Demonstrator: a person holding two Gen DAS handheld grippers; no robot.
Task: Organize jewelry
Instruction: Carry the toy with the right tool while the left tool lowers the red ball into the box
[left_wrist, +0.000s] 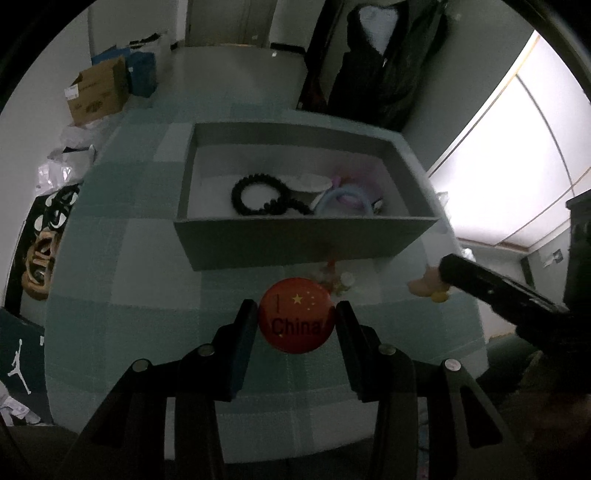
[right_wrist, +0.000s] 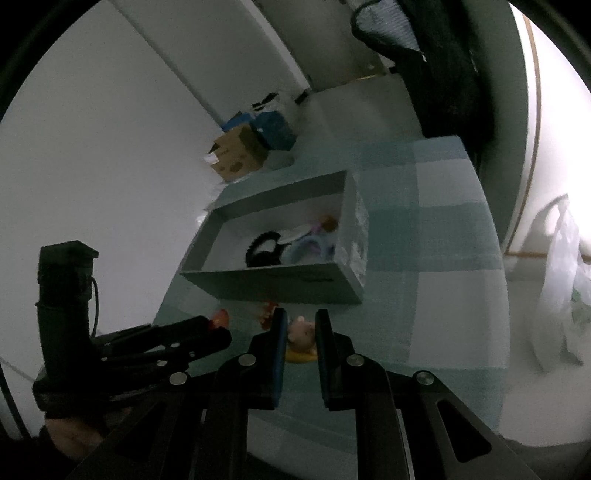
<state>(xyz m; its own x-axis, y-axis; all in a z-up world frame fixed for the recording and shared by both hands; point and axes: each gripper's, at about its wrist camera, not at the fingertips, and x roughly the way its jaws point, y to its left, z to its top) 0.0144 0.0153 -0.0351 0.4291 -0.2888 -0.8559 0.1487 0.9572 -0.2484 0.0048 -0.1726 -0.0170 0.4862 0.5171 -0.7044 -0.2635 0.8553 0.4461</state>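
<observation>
My left gripper (left_wrist: 296, 305) is shut on a round red badge (left_wrist: 296, 320) printed with yellow stars and "China", held just above the checked green tablecloth (left_wrist: 147, 277). Behind it stands an open grey box (left_wrist: 295, 240) holding a black bead bracelet (left_wrist: 255, 195) and pastel blue and purple rings (left_wrist: 345, 199). My right gripper (right_wrist: 300, 320) is shut on a small pink figure charm (right_wrist: 301, 334) with a yellow base, in front of the box (right_wrist: 273, 280). A few small red and pale trinkets (left_wrist: 334, 277) lie on the cloth by the box's front wall.
On the floor beyond the table are a cardboard box (left_wrist: 98, 92) and blue packages. Shoes (left_wrist: 40, 258) lie to the left. A dark coat (left_wrist: 388, 55) hangs behind the table. A white plastic bag (right_wrist: 561, 280) hangs past the table's right edge.
</observation>
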